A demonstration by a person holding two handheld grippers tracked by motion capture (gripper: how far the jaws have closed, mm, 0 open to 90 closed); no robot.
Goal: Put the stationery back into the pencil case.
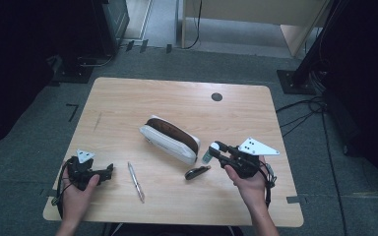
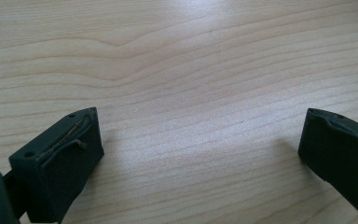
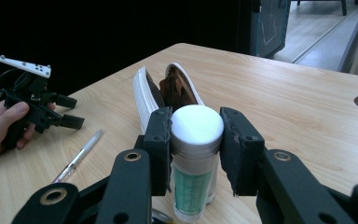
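My right gripper (image 1: 212, 151) is shut on a small upright tube (image 1: 207, 157) with a white cap and a green label, held just above the table to the right of the pencil case. In the right gripper view the tube (image 3: 193, 182) stands between the jaws of the right gripper (image 3: 196, 128), whose pads press on its cap from both sides. The white pencil case (image 1: 170, 139) lies open at mid-table and shows a brown lining (image 3: 172, 88). My left gripper (image 1: 109, 170) rests at the front left, jaws wide apart over bare wood (image 2: 200, 140), with nothing between them.
A silver pen (image 1: 136, 182) lies between the two hands. A small dark oblong object (image 1: 197, 172) lies just in front of the case. The wooden table (image 1: 128, 103) has a round cable hole (image 1: 216, 97) near its far edge. Dark stands and cables surround the table.
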